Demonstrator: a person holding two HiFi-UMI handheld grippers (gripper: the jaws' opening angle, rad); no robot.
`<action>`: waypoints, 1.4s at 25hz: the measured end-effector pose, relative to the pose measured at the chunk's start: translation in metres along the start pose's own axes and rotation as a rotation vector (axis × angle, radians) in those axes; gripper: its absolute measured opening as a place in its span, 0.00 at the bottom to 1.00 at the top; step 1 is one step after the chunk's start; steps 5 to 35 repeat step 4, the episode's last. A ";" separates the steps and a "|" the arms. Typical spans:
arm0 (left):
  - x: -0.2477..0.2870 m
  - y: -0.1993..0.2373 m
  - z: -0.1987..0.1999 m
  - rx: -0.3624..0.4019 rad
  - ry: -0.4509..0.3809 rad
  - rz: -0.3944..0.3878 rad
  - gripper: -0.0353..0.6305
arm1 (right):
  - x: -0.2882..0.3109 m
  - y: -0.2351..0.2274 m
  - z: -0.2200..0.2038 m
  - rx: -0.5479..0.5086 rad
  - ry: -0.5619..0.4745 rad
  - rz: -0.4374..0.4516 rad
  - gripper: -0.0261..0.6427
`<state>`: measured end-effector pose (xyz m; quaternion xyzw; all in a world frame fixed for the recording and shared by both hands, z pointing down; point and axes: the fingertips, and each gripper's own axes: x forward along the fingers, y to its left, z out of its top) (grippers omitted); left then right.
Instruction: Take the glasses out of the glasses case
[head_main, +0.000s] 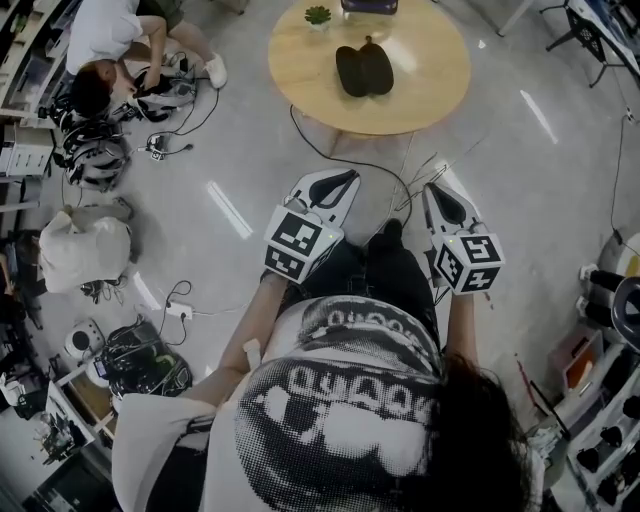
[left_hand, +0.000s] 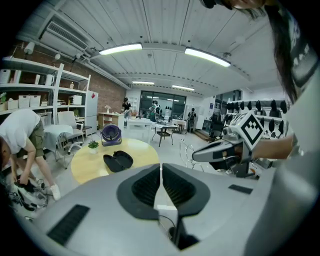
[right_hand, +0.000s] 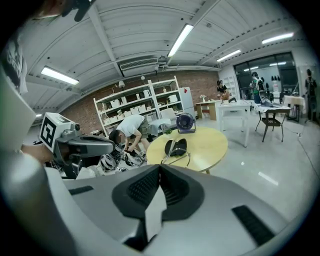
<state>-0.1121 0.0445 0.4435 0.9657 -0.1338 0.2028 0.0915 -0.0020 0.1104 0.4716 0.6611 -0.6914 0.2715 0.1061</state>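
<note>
Both tongs were shut tight and held nothing: the left tongs (left_hand: 161, 169) and the right tongs (right_hand: 160, 172). The glasses case (head_main: 363, 70) looked open on the round desk (head_main: 430, 95), well ahead of both. Feet could catch the floor cable (head_main: 350, 160) in between. The case was too dark and far to show any glasses.
</note>
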 end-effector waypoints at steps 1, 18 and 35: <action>0.000 -0.001 0.000 0.000 0.001 -0.001 0.09 | 0.000 0.000 0.000 0.000 0.001 0.001 0.05; 0.000 -0.003 0.000 0.001 0.003 -0.005 0.09 | -0.002 0.001 0.000 0.000 0.003 0.002 0.05; 0.000 -0.003 0.000 0.001 0.003 -0.005 0.09 | -0.002 0.001 0.000 0.000 0.003 0.002 0.05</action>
